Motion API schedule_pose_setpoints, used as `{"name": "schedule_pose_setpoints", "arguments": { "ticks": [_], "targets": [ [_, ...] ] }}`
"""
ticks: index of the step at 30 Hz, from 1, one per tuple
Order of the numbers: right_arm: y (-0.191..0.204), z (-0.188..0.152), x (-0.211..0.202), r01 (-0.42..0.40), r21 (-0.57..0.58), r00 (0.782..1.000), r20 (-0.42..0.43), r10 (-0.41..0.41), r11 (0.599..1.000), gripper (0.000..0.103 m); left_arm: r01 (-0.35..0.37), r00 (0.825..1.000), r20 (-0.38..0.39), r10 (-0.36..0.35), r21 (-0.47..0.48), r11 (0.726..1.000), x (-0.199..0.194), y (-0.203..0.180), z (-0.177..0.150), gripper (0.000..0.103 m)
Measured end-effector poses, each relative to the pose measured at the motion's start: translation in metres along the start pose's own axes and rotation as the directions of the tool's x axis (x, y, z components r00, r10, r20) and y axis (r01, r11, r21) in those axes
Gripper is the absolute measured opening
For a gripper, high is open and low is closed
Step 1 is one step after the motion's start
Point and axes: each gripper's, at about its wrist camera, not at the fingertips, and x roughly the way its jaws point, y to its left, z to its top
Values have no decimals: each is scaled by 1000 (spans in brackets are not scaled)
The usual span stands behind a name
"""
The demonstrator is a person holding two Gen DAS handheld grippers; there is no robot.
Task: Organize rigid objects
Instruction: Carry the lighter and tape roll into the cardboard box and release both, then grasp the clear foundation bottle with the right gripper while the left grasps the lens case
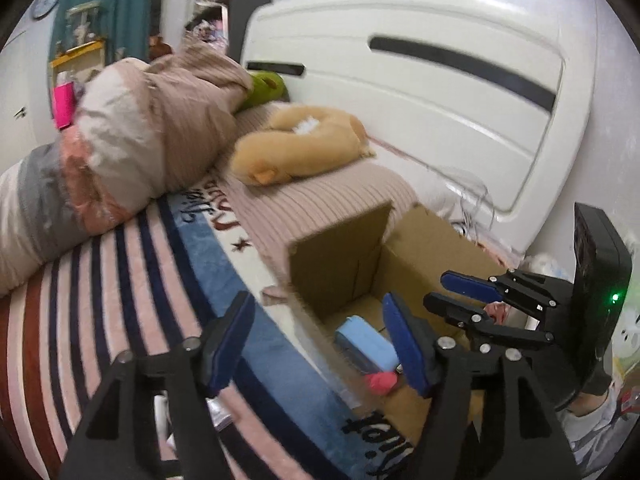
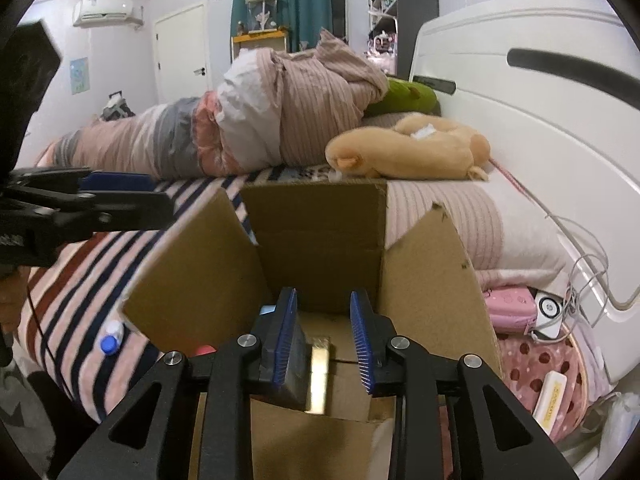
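Note:
An open cardboard box [image 2: 320, 232] stands on the bed; it also shows in the left wrist view [image 1: 340, 264]. Inside lie a light blue case [image 1: 366, 344], a pink-red object [image 1: 382, 382] and a dark block with a gold band [image 2: 316, 376]. My right gripper [image 2: 324, 344] is open over the box, and the block sits between its jaws against the left pad. My left gripper [image 1: 316, 344] is open and empty at the box's left edge. The right gripper also shows in the left wrist view [image 1: 436, 292]. A small bottle with a blue cap [image 2: 110, 340] lies on the striped blanket left of the box.
A rolled quilt [image 2: 248, 120], a tan plush toy [image 2: 412, 148] and a green plush [image 2: 404, 96] lie behind the box. The white headboard [image 2: 540, 92] is at the right. A pink case [image 2: 508, 304], cables and a polka-dot stool [image 2: 536, 364] sit beside the bed.

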Motion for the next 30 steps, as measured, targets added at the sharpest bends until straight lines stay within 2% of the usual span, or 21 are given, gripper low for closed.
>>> {"name": "schedule_pose_setpoints", "arguments": {
  "ticks": [5, 8, 10, 13, 15, 20, 24, 27, 30],
  "targets": [
    [36, 18, -19, -73, -35, 994, 81, 76, 997, 24, -94, 994, 58, 98, -64, 994, -46, 44, -21, 70],
    [68, 29, -24, -164, -79, 981, 95, 171, 983, 24, -148, 986, 58, 156, -113, 982, -63, 72, -40, 70],
    [93, 32, -22, -219, -115, 969, 89, 230, 969, 24, -180, 981, 47, 190, -154, 971, -70, 93, -58, 71],
    [131, 32, -10, -299, -166, 950, 37, 309, 940, 24, -203, 977, 17, 211, -207, 957, -71, 123, -89, 71],
    [151, 28, 2, -322, -188, 945, -5, 327, 928, 24, -215, 976, -14, 219, -243, 946, -67, 141, -112, 71],
    [187, 6, 55, -346, -166, 935, -146, 324, 923, 25, -198, 980, -91, 178, -306, 931, -45, 167, -162, 71],
    [191, -24, 115, -292, -108, 929, -266, 255, 950, 33, -157, 982, -151, 112, -327, 932, -20, 172, -191, 71],
    [186, -39, 148, -257, -69, 923, -314, 224, 964, 35, -114, 982, -178, 56, -333, 936, -1, 167, -202, 71],
    [183, -45, 170, -227, -62, 926, -323, 196, 972, 35, -95, 980, -197, 31, -325, 941, 16, 162, -205, 71]
  ]
}}
